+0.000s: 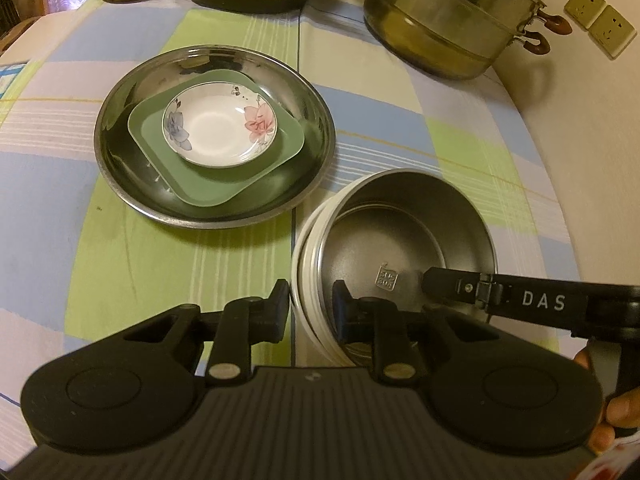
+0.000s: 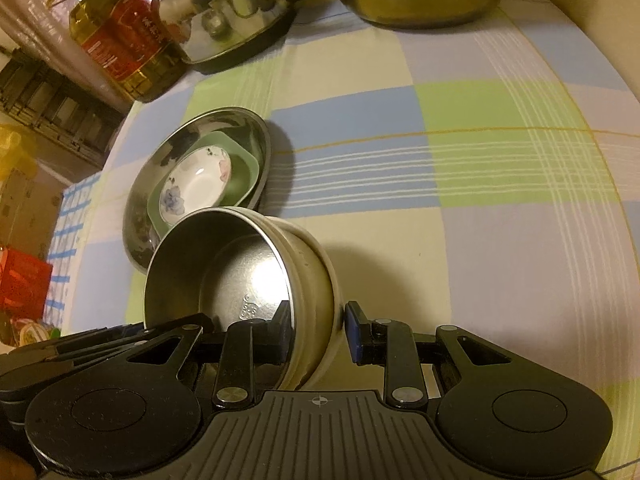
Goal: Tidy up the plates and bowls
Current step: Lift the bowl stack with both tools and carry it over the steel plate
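A steel-lined bowl with a white outer wall stands on the tablecloth, nested in another like it. My left gripper straddles its near-left rim, one finger outside and one inside, jaws close to the wall. My right gripper straddles the same bowl at its right rim in the same way. The right gripper's finger reaches into the bowl in the left wrist view. A wide steel plate holds a green square plate and a small flowered dish.
At the table's far edge stand an oil bottle, a steel kettle and a stacked steel steamer pot. The checked tablecloth spreads to the right. Wall sockets are at far right.
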